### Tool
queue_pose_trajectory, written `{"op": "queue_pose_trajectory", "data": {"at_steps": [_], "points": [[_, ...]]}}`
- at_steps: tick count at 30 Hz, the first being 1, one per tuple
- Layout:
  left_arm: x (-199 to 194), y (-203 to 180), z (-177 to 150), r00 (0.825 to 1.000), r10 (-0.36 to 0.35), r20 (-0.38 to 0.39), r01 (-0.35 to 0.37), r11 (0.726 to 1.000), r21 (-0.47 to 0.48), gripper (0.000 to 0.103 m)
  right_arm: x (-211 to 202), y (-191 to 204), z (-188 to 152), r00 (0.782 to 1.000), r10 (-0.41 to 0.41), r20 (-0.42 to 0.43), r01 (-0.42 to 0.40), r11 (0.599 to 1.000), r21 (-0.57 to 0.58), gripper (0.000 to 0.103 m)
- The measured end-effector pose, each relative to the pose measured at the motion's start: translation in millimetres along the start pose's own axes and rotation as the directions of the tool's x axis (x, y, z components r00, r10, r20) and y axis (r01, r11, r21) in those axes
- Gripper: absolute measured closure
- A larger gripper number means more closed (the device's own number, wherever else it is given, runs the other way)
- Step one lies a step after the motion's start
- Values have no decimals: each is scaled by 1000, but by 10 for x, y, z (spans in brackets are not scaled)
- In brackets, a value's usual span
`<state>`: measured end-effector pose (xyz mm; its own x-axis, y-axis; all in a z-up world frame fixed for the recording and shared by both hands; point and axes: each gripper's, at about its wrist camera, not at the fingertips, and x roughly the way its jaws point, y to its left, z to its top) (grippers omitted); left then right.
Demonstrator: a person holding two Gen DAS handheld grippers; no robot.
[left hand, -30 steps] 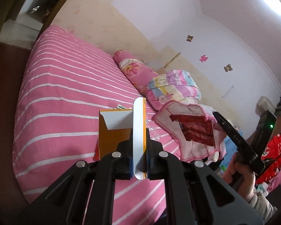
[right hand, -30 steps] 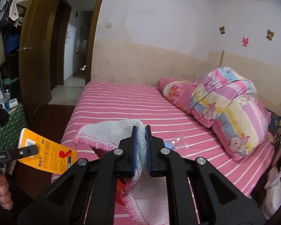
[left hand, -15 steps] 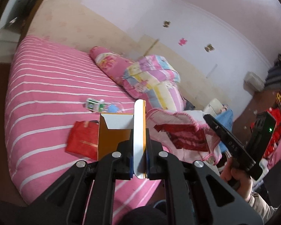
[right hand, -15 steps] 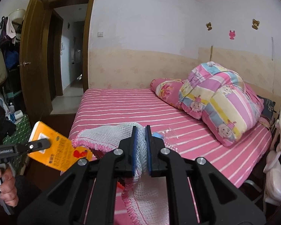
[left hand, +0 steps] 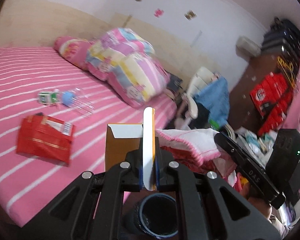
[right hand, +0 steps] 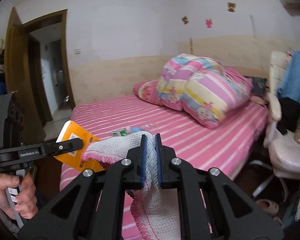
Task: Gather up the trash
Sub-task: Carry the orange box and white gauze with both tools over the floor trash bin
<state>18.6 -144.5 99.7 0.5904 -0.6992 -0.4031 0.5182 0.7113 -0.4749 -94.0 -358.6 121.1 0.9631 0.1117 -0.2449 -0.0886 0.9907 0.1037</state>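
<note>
Left claw (left hand: 149,172) is clamped on one orange box (left hand: 122,144), while the right claw (right hand: 150,160) pinches one white mesh bag (right hand: 162,204) just beside it. Judging by this, collection is underway but unfinished. Ahead and left of the left claw, three pieces lie on the bed (left hand: 40,180): one red wrapper (left hand: 45,140), one clear bottle (left hand: 76,100), one green-white carton (left hand: 47,98).

Orange carton (left hand: 122,146) upright, clamped; red wrapper (left hand: 45,140) flat on bed

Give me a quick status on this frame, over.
Left gripper shut on orange box. Right gripper shut on mesh cloth. Red wrapper, bottle, small carton on bed. Nothing blocking.
</note>
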Motion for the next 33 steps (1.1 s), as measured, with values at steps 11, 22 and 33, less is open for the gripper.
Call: {"op": "queue_pose_trajectory", "data": {"at_steps": [11,22,33], "points": [[885,-742,-420,981,-56,-185,79,990,119,96,-315,-822,-685,989,-127,-79,140,974,178,94],[1649,-1132,-982,930,-52,-363,123,977,175,96,-344,-1478,-1471,953,-207,-219,268,916,298,94],[2328,-1352,-1534,864,-38,-502,152,970,188,96,-267,-1949,-2092,904,-246,-349,370,858,356,94]]}}
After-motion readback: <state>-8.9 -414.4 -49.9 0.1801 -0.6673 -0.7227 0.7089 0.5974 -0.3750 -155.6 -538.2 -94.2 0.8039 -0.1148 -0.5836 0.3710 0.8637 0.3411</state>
